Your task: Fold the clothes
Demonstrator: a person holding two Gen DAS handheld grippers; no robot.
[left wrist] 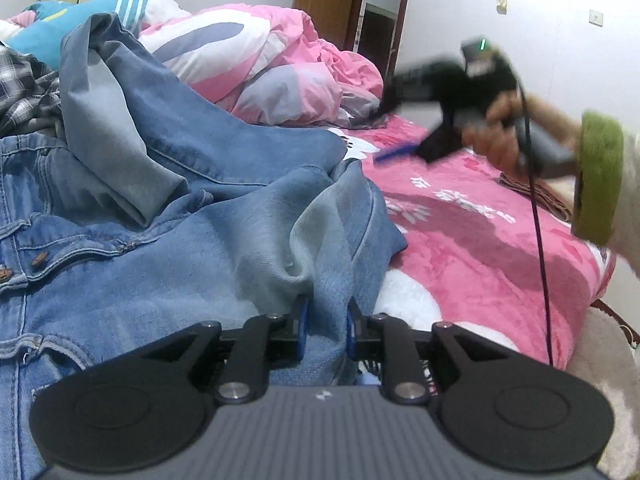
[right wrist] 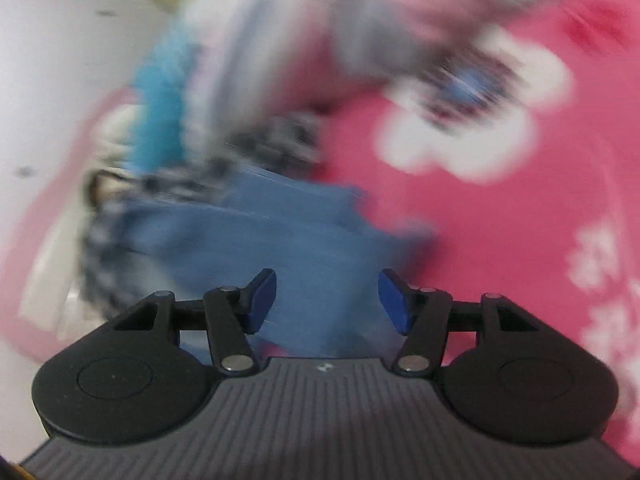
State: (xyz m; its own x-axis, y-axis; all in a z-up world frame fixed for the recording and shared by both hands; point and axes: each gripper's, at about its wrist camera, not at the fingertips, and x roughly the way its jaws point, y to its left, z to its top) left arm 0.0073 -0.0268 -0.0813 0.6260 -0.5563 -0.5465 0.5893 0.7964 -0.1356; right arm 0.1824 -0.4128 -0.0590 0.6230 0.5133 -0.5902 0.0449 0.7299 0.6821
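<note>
While the left gripper [left wrist: 325, 330] has its jaws closed down on a bunched fold of the jeans [left wrist: 168, 200], the right gripper [right wrist: 327, 302] is up in the air with its jaws spread wide and nothing between them. The jeans lie crumpled across the bed [left wrist: 480, 248], near its front edge, with the buttoned waistband toward the left side and one leg thrown up in a ridge toward the pink quilt [left wrist: 256, 60] at the far end. A plaid shirt [left wrist: 24, 88] is heaped at the far left, touching the denim.

The pinch on the cloth looks meant to anchor or lift one edge so the fabric can be drawn flat. From the left wrist view, the right gripper hangs above the bare pink sheet, well apart from the jeans. Its own view is heavily smeared, so only blue denim below and pink bedding to the right can be made out. Judging by that, it is probably heading for a second hold, likely a leg hem or the waistband. The fold itself has not yet begun.
</note>
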